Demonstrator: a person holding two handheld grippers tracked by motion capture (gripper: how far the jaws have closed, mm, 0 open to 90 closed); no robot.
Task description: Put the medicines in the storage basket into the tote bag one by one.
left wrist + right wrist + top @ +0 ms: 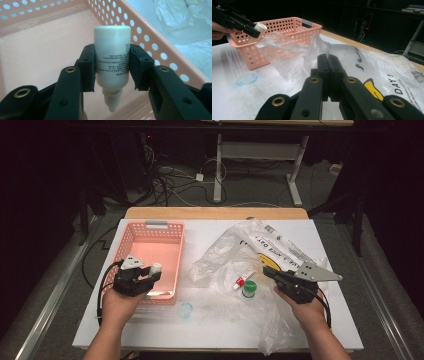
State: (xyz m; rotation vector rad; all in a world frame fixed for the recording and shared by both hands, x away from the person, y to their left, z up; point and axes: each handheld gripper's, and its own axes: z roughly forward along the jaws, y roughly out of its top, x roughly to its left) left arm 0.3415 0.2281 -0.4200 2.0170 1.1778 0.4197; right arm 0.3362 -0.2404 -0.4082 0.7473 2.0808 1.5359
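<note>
High view: the left tool holds a small white bottle over the near right corner of the pink basket, which stands at the worktop's left side. Left gripper view shows the grip closely: both pads press the bottle on its printed mid-body, flat base up and away, nozzle tip pointing back toward the hand, above the basket's floor.

The right tool is clenched on a fold of the clear plastic bag spread over the worktop's right half; right gripper view shows its jaws together with the film rising from between them. A green-capped jar and a small red-capped tube lie on the bag just left of that tool.

The bottle looks light and rigid, with a smooth, rounded wall that could slip or twist if pinched near the domed end or the narrow nozzle. The straight labelled section, where the pads sit now, seems the safest hold. It should drop into the basket without harm, being plastic by the look of it. The bag is limp and slick; a pinched fold holds it, but it will drag and may shift the jar and tube.
</note>
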